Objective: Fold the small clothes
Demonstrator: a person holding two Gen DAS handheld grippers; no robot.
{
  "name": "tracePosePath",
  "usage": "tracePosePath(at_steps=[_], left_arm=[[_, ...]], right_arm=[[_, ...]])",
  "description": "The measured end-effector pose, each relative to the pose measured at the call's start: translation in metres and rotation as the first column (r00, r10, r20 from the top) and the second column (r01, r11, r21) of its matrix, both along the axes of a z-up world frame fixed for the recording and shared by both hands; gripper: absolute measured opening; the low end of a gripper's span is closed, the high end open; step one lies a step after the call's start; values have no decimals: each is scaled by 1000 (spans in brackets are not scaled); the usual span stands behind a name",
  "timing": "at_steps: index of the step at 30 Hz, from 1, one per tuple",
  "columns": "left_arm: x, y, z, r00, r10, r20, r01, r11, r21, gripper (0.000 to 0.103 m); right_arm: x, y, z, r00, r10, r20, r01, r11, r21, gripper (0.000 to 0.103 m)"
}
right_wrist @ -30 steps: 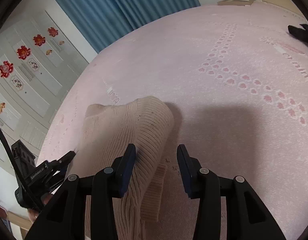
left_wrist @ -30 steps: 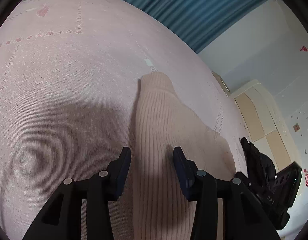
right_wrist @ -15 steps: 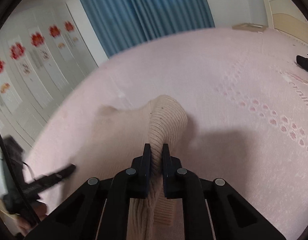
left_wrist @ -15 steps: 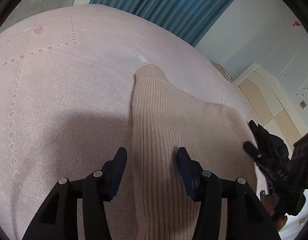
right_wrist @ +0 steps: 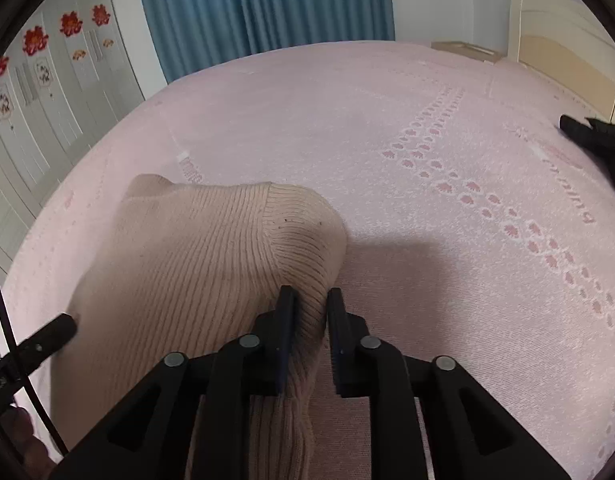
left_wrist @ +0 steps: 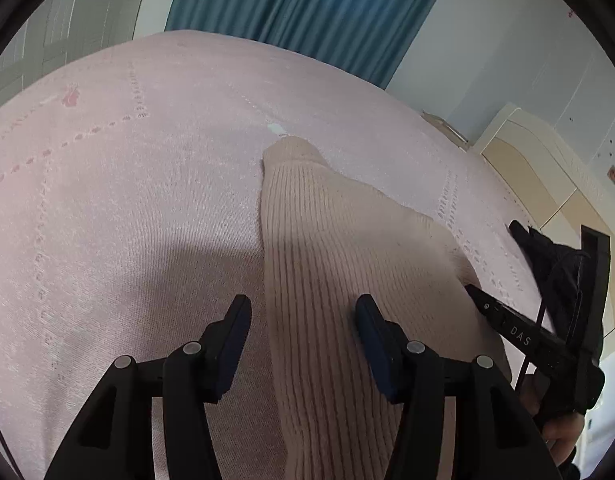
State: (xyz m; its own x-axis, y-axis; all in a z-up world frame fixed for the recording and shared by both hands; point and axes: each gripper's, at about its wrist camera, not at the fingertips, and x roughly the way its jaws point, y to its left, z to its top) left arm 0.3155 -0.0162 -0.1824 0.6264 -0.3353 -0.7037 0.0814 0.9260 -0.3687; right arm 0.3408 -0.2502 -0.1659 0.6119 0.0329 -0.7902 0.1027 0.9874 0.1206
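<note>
A big bed with a pale pink knitted bedspread [left_wrist: 119, 216] fills most of both views. A blue curtain [left_wrist: 307, 12] hangs behind it. White cupboard doors with red flower stickers [right_wrist: 35, 40] stand at one side, and a cream wooden headboard [right_wrist: 567, 36] is at the other side.

A small beige ribbed knit sweater [left_wrist: 339, 264] lies on the bedspread near the middle of the bed. One end of it reaches out to a rounded tip far from the cameras.

The left gripper [left_wrist: 303, 332] is above the near part of the sweater. Its jaws are apart and have just been opening a little more. A strip of the sweater lies between them, but the pads do not press on it.

The right gripper [right_wrist: 310, 316] has a raised fold of the sweater between its jaws. These jaws were closing tight and have just opened a bit. The left pad touches the fold, and the right pad looks just off it.

A dark piece of clothing [right_wrist: 595, 136] lies at the far right side of the bed.
</note>
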Motion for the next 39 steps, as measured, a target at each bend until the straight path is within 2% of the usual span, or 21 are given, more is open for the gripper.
tracePosePath(at_steps=[2, 4, 7, 10, 13, 15, 18, 20, 22, 27, 31, 33, 37, 39], left_arm=[[-2, 0, 1, 1000, 0, 5, 0, 1000, 11, 52], [-3, 1, 2, 1000, 1, 4, -1, 1000, 14, 52], [-6, 4, 3, 1000, 1, -1, -1, 1000, 5, 52], [-15, 1, 5, 1000, -1, -5, 1, 1000, 8, 53], [-28, -5, 3, 1000, -1, -26, 2, 1000, 11, 54], [-40, -10, 0, 999, -32, -43, 32, 999, 6, 56], [-63, -17, -7, 996, -56, -66, 59, 997, 52, 56], [-77, -18, -7, 997, -51, -64, 57, 994, 96, 56], [-87, -15, -3, 997, -40, -59, 46, 993, 107, 56], [-118, -7, 26, 999, -2, -46, 7, 993, 121, 56], [-141, -4, 70, 1000, 27, -13, -25, 992, 120, 56], [-149, -4, 89, 999, 33, -2, -33, 991, 131, 62], [-176, -11, 134, 995, 58, 75, -72, 976, 205, 69], [-189, -14, 152, 993, 58, 105, -81, 969, 232, 70]], right_arm=[[-1, -2, 1, 1000, -14, 7, 14, 1000, -15, 32], [-1, -9, 3, 1000, -20, 16, 20, 1000, 8, 37], [-6, -20, 8, 999, -34, 23, 32, 996, 83, 40], [-15, -26, 16, 998, -52, 34, 48, 992, 115, 43], [-26, -21, 19, 999, -29, 32, 25, 992, 121, 51], [-39, -16, 16, 1000, -11, 21, 9, 994, 107, 53], [-53, -10, 12, 999, 41, -21, -39, 995, 91, 55], [-62, -10, 16, 998, 39, -40, -36, 996, 78, 55], [-74, -9, 23, 998, 34, -56, -30, 997, 71, 55], [-111, -4, 59, 998, 32, -45, -32, 999, -1, 57], [-143, -4, 91, 999, 9, -33, -10, 1000, -18, 68], [-158, -2, 105, 1000, -1, -20, 0, 999, -33, 76], [-190, -1, 136, 1000, 1, 20, 0, 999, -35, 89], [-206, -3, 151, 999, -5, 37, 6, 1000, -24, 90]])
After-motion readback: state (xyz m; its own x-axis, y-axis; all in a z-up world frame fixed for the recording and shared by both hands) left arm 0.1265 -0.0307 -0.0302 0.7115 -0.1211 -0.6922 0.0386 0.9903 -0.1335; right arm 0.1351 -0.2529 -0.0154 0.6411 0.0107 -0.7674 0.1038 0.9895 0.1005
